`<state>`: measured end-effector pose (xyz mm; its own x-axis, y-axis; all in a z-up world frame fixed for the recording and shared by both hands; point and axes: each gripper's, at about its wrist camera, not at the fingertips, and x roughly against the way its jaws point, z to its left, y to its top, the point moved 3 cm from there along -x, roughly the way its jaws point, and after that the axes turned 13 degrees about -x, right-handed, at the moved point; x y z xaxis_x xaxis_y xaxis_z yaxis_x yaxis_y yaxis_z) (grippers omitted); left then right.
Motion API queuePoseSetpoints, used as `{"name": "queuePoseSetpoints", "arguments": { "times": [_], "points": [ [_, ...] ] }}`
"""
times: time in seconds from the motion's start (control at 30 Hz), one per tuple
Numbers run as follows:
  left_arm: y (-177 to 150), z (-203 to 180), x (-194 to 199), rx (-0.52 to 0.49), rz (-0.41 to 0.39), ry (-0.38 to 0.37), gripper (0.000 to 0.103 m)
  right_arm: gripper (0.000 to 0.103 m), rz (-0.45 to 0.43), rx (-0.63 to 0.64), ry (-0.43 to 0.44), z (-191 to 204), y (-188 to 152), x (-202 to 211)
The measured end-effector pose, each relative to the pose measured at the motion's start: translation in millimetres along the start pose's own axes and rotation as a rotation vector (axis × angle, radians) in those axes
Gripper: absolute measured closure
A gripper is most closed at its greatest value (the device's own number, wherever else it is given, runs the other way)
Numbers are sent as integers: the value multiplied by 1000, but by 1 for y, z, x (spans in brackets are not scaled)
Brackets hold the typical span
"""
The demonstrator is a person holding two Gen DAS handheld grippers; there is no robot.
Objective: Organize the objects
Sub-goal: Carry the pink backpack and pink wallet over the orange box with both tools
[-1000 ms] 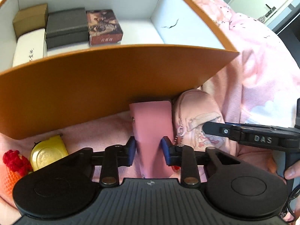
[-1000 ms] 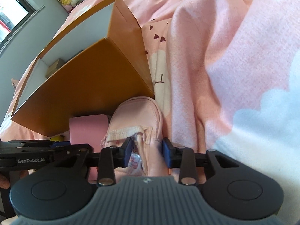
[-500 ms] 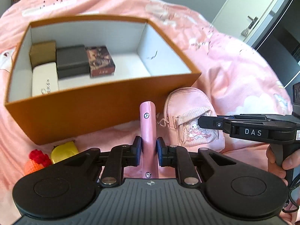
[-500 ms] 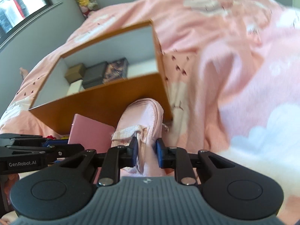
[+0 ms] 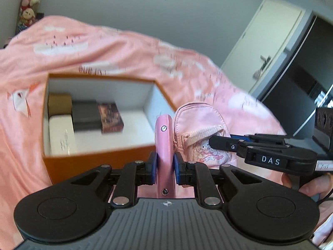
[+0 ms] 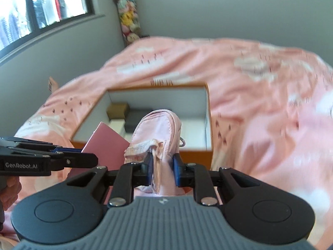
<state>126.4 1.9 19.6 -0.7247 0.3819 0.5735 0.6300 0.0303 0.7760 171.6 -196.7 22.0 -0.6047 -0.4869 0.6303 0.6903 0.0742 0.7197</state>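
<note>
bedroom, bed under a pink blanket, grey wall behind. left wrist view: the left gripper, its pads clamped on a slim pink case, has lifted it off the blanket where it lay against the orange storage box a second ago; it now hangs above the near wall, edge-on, long axis running away from the camera toward the box's open floor. small boxes fill the box's left end. right wrist view: the right gripper, closed on a pink mini backpack, has likewise raised it; its long axis points forward, top toward the box. judged: both picks are done, and placing into the free right part of the box remains.
</note>
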Motion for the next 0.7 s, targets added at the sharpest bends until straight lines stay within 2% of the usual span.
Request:
{"name": "queuePoseSetpoints", "arguments": {
  "times": [0.2, 0.33, 0.5, 0.7],
  "points": [
    [34, 17, 11, 9, -97, 38, 85, 83, -100, 55, 44, 22, 36, 3],
    [52, 36, 0, 40, -121, 48, 85, 83, -145, 52, 61, 29, 60, -10],
    [52, 60, -34, 75, -66, 71, 85, 83, -132, 9, 46, 26, 74, -46],
    [30, 79, -80, 117, 56, 78, 85, 83, -91, -22, -22, 13, 63, -89]
  ]
}}
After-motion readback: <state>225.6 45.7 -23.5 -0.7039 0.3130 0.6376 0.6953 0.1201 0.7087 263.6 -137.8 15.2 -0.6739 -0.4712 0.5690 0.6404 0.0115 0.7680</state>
